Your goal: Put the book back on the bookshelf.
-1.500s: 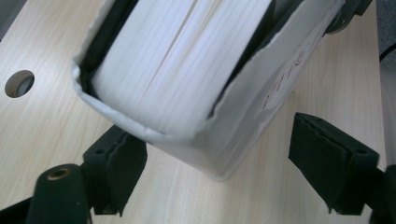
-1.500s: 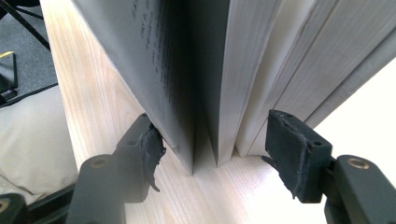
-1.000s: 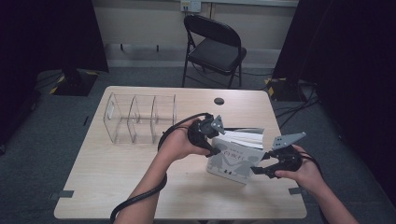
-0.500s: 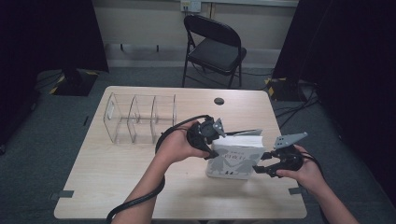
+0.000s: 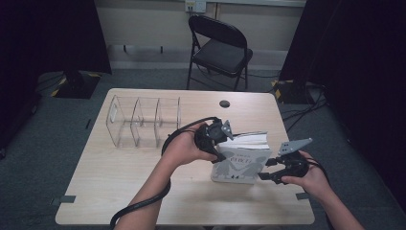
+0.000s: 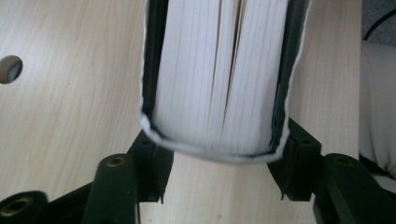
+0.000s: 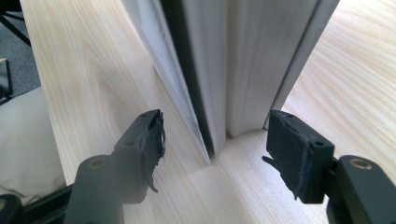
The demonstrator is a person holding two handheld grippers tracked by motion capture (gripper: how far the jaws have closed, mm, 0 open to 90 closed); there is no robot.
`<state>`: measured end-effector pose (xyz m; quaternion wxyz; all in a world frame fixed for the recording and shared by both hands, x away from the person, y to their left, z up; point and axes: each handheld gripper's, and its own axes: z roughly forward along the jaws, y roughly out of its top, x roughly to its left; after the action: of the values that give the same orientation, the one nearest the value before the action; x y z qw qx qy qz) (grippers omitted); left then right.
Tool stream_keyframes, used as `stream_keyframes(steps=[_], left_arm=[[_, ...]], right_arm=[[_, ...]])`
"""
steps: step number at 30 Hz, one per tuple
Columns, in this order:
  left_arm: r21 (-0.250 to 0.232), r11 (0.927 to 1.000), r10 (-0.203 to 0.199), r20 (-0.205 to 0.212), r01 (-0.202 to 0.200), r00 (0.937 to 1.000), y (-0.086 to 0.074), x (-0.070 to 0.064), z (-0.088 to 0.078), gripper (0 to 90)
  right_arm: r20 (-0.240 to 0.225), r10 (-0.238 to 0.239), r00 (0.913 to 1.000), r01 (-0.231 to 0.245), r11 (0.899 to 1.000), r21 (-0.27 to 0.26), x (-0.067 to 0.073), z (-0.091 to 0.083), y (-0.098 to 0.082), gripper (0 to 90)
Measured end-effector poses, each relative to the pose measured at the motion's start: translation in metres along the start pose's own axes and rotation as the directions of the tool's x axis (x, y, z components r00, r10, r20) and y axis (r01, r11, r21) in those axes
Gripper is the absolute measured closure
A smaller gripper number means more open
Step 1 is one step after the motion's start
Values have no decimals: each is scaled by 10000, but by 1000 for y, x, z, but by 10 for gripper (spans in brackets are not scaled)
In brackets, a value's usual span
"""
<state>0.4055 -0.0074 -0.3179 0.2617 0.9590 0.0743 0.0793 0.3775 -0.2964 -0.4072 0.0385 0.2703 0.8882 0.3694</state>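
A thick white paperback book (image 5: 242, 163) stands on its edge on the pale wooden table (image 5: 119, 187), front cover toward me. My left gripper (image 5: 221, 146) holds the book's left end. In the left gripper view the page block (image 6: 215, 70) sits between the jaws with both covers against the pads; the jaws have just been opening a little with the book still between them. My right gripper (image 5: 265, 175) is at the book's lower right corner. Its jaws stand open, and the book's end (image 7: 238, 60) lies just beyond the fingertips (image 7: 149, 135), untouched.
A clear plastic organiser (image 5: 143, 122) with three compartments stands at the table's back left. A round cable hole (image 5: 224, 103) is in the tabletop behind the book. A black folding chair (image 5: 218, 48) stands beyond the table. The left gripper's cable (image 5: 143, 203) trails off the front edge.
The book has come up from leaning back to standing nearly upright, and it has shifted slightly to the right. The right gripper has stayed where it was.
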Motion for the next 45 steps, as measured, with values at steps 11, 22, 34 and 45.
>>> stream_keyframes(steps=[11,22,34,45], left_arm=[[364,9980,519,106,-522,9986,29,2,9,366],[534,9984,169,432,-192,9989,33,-3,7,484],[1095,9918,-694,335,654,9970,14,-4,-9,521],[1121,9891,-986,258,952,9948,13,2,-8,504]], right_arm=[[22,162,9999,-163,9997,157,-2,9,-19,341],[231,604,9979,-607,9981,136,-5,10,-35,308],[678,728,9950,-750,9967,315,-3,32,-50,250],[1389,470,9892,-548,9971,532,1,50,-59,228]])
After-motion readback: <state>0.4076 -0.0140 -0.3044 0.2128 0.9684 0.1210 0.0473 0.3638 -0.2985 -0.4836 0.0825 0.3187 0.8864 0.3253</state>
